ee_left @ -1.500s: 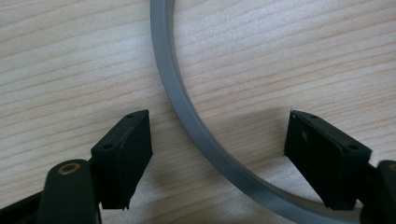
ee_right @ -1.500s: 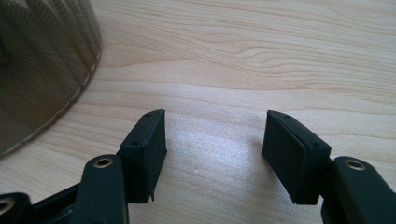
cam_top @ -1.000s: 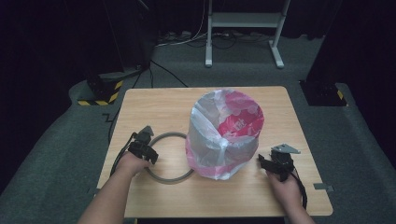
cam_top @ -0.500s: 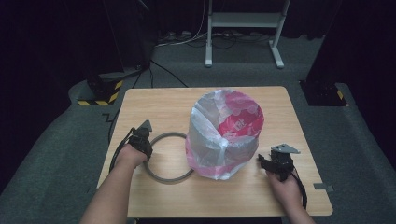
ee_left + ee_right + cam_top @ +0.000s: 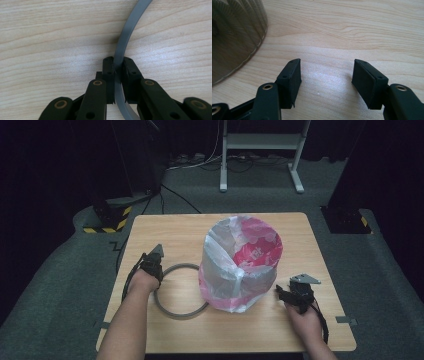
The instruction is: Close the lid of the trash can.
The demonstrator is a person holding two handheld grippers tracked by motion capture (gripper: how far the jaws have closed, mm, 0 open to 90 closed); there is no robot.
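A grey ring point(image 5: 176, 314) lies flat on the wooden table point(image 5: 165, 227), left of a bin lined with a pink and white plastic bag point(image 5: 240, 265). My left gripper point(image 5: 156, 270) sits at the ring's left edge. In the left gripper view it point(image 5: 118, 66) is shut on the ring's band point(image 5: 126, 35), one jaw on each side. My right gripper point(image 5: 281, 292) rests low on the table just right of the bin. Its jaws point(image 5: 325, 72) stand open over bare wood, and the bin's ribbed wall point(image 5: 234, 37) is off to their left.
The bin stands at the middle of the table, between my two hands. Beyond the far edge, the dark floor holds a metal stand point(image 5: 260, 150), cables and a yellow-black striped base point(image 5: 107, 225). Bare wood lies behind the bin and along the near edge.
My left hand and gripper have shifted slightly farther from the near edge along the ring's left side. The bin, the ring and the right gripper have stayed in place.
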